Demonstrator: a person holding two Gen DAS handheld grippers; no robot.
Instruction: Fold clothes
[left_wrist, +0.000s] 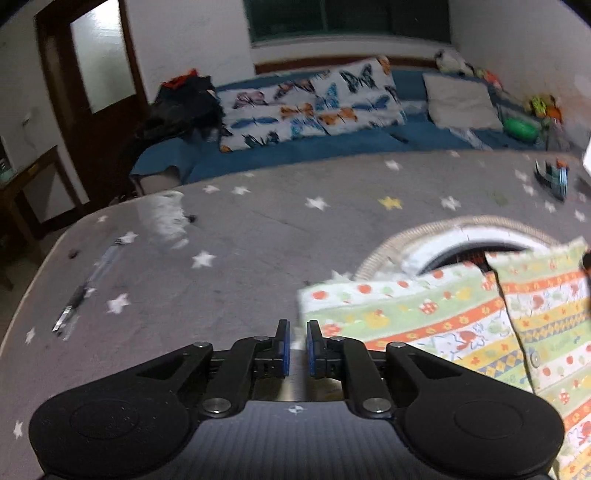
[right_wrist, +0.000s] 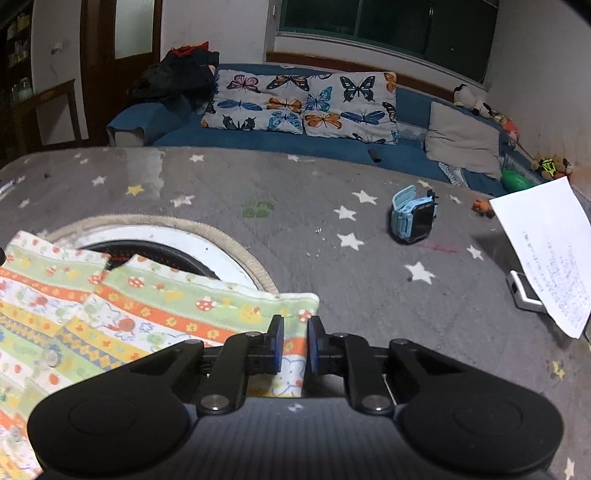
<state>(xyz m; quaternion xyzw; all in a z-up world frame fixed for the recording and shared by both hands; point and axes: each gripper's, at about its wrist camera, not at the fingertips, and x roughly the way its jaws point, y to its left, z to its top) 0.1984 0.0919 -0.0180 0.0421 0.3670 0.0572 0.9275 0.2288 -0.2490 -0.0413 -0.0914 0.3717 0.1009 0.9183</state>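
Observation:
A striped garment with a green, orange and yellow cartoon print (left_wrist: 461, 317) lies on the grey star-patterned table (left_wrist: 229, 251); it also shows in the right wrist view (right_wrist: 155, 314). My left gripper (left_wrist: 297, 334) sits at the garment's left corner, its jaws a narrow gap apart, with a sliver of cloth edge between them. My right gripper (right_wrist: 295, 332) sits over the garment's right corner, its jaws a narrow gap apart with striped cloth showing in the gap. Whether either gripper pinches the cloth is unclear.
A round woven basket (right_wrist: 236, 254) lies partly under the garment's far edge. A blue child's watch (right_wrist: 415, 216), a sheet of paper (right_wrist: 546, 251) and a small white device (right_wrist: 524, 293) lie at the right. A pen (left_wrist: 79, 295) lies left. A blue sofa (right_wrist: 295, 140) stands behind.

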